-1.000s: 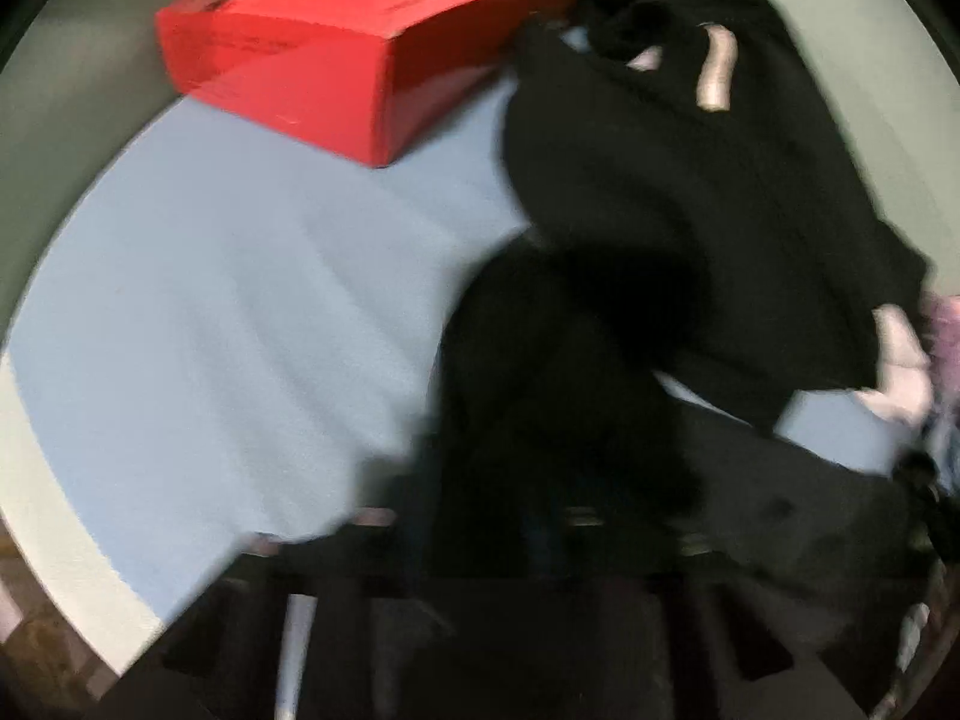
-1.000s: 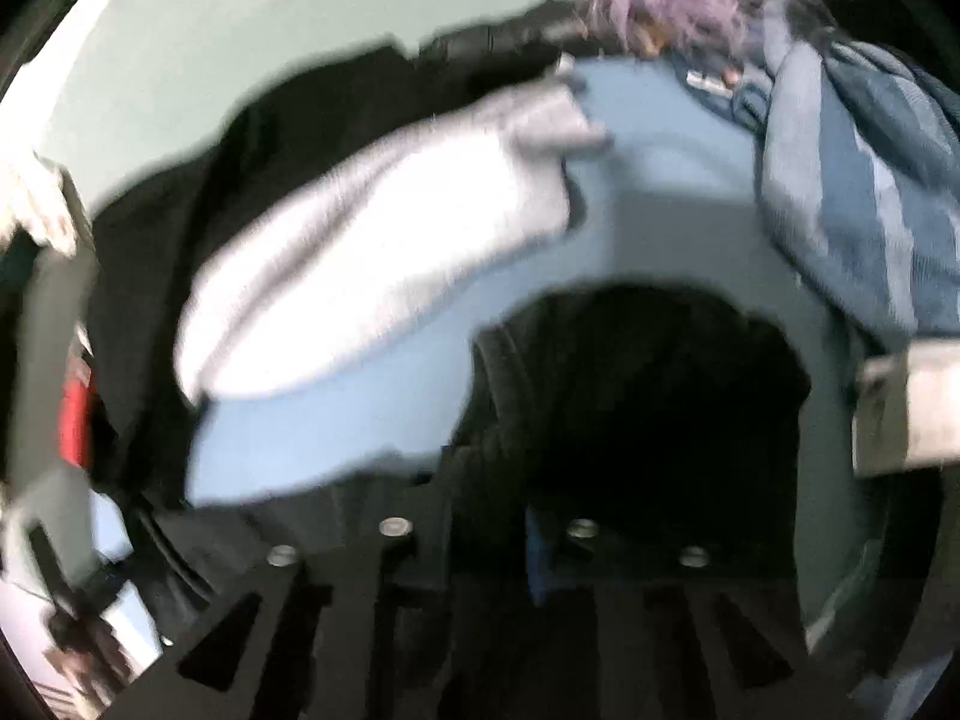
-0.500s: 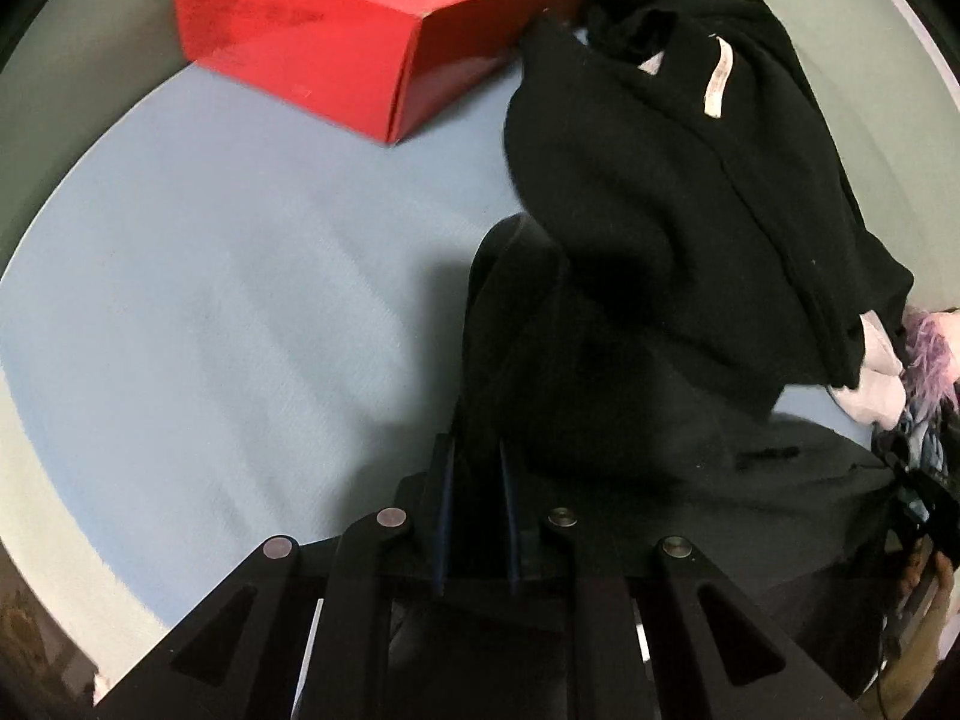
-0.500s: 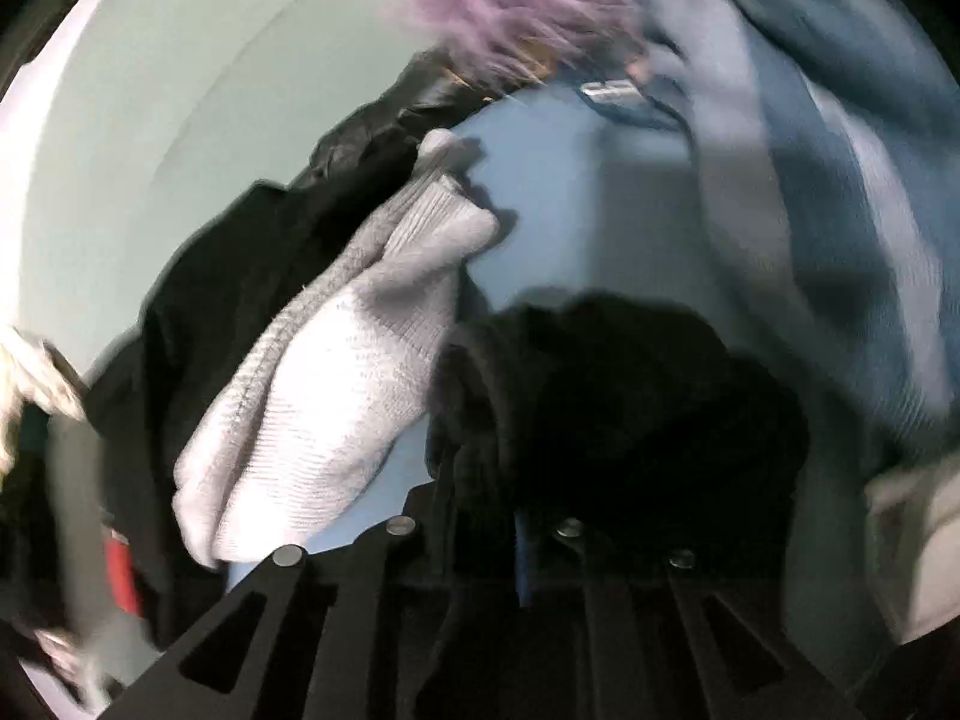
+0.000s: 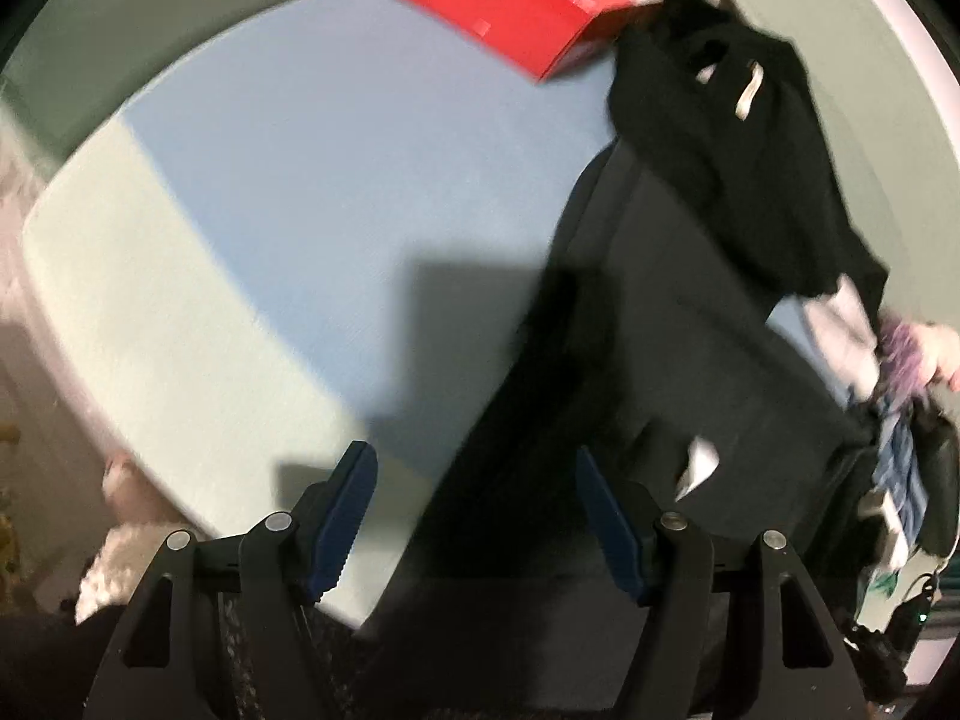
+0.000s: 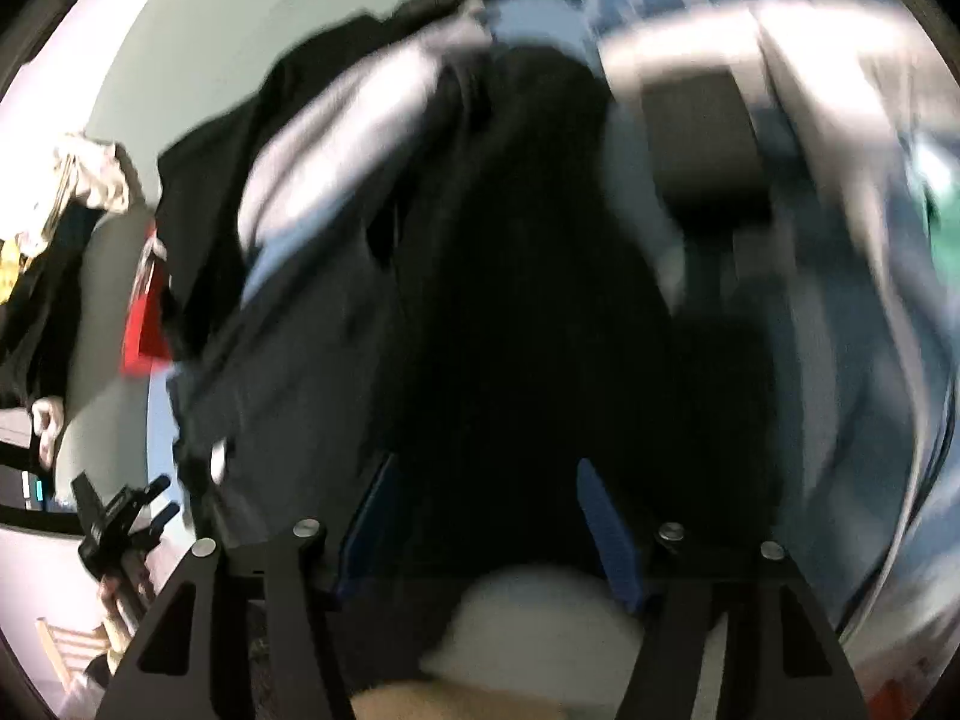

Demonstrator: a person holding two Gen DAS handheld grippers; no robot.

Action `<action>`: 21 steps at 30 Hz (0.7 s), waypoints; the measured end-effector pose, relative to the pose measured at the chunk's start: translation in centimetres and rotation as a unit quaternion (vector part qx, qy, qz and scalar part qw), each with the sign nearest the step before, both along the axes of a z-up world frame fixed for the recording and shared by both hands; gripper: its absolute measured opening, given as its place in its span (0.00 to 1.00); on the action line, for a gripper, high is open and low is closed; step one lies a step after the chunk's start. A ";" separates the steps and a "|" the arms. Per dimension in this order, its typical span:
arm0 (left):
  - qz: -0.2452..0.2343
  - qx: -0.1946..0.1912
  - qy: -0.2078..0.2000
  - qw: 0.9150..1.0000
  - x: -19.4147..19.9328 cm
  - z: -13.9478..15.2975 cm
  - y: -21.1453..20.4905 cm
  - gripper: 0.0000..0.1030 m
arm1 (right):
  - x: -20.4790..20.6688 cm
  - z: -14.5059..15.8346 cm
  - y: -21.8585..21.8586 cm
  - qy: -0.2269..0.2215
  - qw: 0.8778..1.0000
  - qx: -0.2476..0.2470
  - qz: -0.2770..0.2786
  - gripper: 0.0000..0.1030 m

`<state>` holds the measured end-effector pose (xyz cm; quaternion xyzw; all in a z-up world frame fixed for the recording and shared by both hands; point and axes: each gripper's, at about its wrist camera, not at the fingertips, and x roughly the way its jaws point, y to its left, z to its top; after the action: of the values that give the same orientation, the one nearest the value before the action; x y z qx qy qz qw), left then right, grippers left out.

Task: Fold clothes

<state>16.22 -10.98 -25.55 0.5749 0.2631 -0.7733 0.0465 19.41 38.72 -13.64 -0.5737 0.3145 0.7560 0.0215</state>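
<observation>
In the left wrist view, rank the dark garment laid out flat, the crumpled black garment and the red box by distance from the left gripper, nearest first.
From the left gripper, whose jaws stand open:
1. Flat dark garment, just ahead, reaching between the fingers and to the right.
2. Crumpled black garment, farther up on the right, overlapping the flat one's far end.
3. Red box, farthest, at the blue surface's far edge.

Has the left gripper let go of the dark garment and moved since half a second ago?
Yes. The left gripper is now open and pulled back toward the near edge of the blue mat; the red box sits farther off, and the dark garment lies spread flat.
</observation>
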 end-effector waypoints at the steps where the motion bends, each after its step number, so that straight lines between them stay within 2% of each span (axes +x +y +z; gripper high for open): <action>1: -0.003 0.001 -0.005 1.000 0.6 -0.3 0.0 0.68 | 0.6 -0.9 -0.5 -0.007 1.000 -0.012 0.003 0.58; 3: -0.012 -0.003 -0.008 1.000 1.8 -0.5 0.2 0.68 | 0.8 -2.3 -1.2 -0.007 1.000 -0.024 -0.008 0.58; 6: -0.048 -0.028 -0.012 0.998 3.2 -0.2 1.5 0.68 | 0.8 -3.1 -1.8 -0.002 0.999 -0.037 -0.033 0.66; 9: -0.078 -0.060 -0.013 0.995 4.1 -0.2 3.1 0.68 | 0.9 -3.2 -1.9 -0.006 0.998 -0.038 -0.054 0.64; 12: -0.105 -0.098 -0.034 0.989 4.3 -1.6 4.6 0.68 | 0.6 -3.3 -1.8 -0.011 0.997 -0.022 -0.070 0.64; 13: -0.116 -0.119 -0.042 0.985 4.2 -1.9 5.2 0.68 | 0.6 -3.3 -1.7 -0.012 0.997 -0.016 -0.075 0.52; 14: -0.122 -0.131 -0.047 0.983 4.2 -1.9 5.5 0.68 | 0.6 -3.1 -1.8 -0.014 0.997 0.013 -0.076 0.16; 15: -0.130 -0.142 -0.053 0.980 4.2 -1.9 5.7 0.68 | 0.7 -2.8 -2.0 -0.015 0.996 0.051 -0.074 0.01; 16: -0.140 -0.149 -0.057 0.977 4.3 -2.0 5.9 0.68 | 1.3 -2.3 -1.6 -0.008 0.995 0.057 -0.079 0.03; 18: -0.145 -0.147 -0.053 0.977 4.7 -2.1 5.6 0.68 | 2.8 -0.8 -0.6 0.021 0.995 0.039 -0.090 0.09; 19: -0.141 -0.138 -0.051 0.979 4.8 -2.1 5.2 0.68 | 3.6 0.4 -0.2 0.042 0.994 0.035 -0.090 0.20; 20: -0.135 -0.124 -0.049 0.982 4.9 -2.1 4.7 0.68 | 4.5 2.0 0.3 0.065 0.992 0.044 -0.094 0.36; 21: -0.127 -0.110 -0.047 0.985 5.0 -2.1 4.1 0.68 | 5.2 3.2 0.8 0.081 0.990 0.061 -0.099 0.40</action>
<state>21.23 -6.88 -27.60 0.6307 0.0994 -0.7693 0.0233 24.61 39.48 -10.47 -0.4745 0.3240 0.8116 0.1058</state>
